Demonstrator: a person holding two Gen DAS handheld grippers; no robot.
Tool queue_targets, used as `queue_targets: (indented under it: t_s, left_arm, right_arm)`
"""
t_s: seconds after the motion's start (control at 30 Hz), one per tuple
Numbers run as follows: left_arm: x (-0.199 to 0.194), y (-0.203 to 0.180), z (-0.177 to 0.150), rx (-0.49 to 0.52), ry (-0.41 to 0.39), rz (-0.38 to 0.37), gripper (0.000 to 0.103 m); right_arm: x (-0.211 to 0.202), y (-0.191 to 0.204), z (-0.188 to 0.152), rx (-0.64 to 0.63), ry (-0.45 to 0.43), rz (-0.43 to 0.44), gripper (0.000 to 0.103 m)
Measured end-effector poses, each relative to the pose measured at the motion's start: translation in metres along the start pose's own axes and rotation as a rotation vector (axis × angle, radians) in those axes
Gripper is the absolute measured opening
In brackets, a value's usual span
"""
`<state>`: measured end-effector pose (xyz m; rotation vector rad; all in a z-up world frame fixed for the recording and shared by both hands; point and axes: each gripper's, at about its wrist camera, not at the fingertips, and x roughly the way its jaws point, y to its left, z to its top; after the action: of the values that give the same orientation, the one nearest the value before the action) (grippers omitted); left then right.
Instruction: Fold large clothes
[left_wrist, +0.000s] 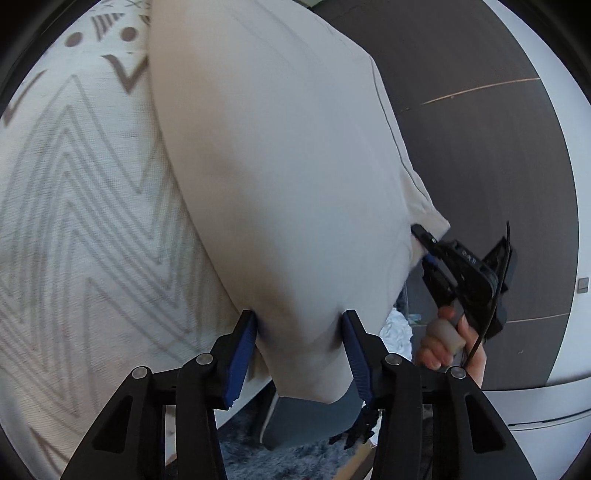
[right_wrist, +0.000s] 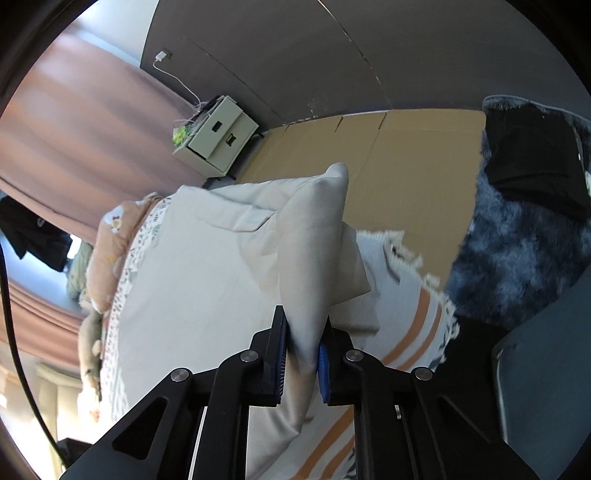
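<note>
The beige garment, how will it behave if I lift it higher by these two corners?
Probably floppy: the beige garment creases and sags between the right tongs and left tongs. Likely light, since narrow pinches hold it. The middle may droop.

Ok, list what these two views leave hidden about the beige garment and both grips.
- Left wrist view: the beige garment fills the frame; its top runs past the edge, so its type is unclear.
- Left gripper: pad contact unclear; cloth bulges between them.
- Right wrist view: right gripper pinches a fold; the hem below hides behind the fingers.
</note>
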<state>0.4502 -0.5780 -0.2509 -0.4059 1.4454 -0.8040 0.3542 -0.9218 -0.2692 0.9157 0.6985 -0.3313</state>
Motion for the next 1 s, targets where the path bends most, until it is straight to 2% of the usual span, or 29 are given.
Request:
queue_targets:
  t_s: [0.17,0.23,0.37,0.5,0.57,0.63,0.7,0.87,1.0]
  left_arm:
    - [0.008,-0.003,0.0,-0.004,0.0,0.009,0.049]
    - [0.004,-0.005,-0.002,-0.009,0.002,0.006,0.049]
    - [-0.014,0.001,-0.002,-0.021,-0.008,-0.003,0.049]
    - [-0.036,0.002,-0.003,0.007,-0.056,0.032,0.051]
    - [-0.053,0.0,-0.003,0.025,-0.084,0.041,0.053]
    - [-0.069,-0.003,-0.002,0.031,-0.106,0.045,0.058]
    - [-0.088,-0.004,-0.004,0.037,-0.141,0.045,0.068]
    - [-0.135,-0.009,-0.014,0.072,-0.214,0.053,0.081]
    - [-0.176,-0.01,-0.028,0.096,-0.287,0.08,0.096]
  right_arm:
    - [0.007,-0.001,0.004,-0.017,0.009,-0.032,0.016]
    - [0.004,0.002,0.001,-0.037,0.014,-0.065,0.021]
    - [-0.006,0.005,-0.003,-0.053,0.029,-0.109,0.027]
    - [-0.019,0.009,-0.013,-0.072,0.053,-0.113,0.03]
    - [-0.029,0.013,-0.02,-0.09,0.056,-0.119,0.037]
    - [-0.042,0.02,-0.026,-0.109,0.05,-0.123,0.046]
    - [-0.053,0.027,-0.032,-0.114,0.044,-0.123,0.048]
    - [-0.083,0.049,-0.047,-0.153,0.021,-0.135,0.053]
    - [-0.106,0.067,-0.06,-0.166,-0.001,-0.161,0.08]
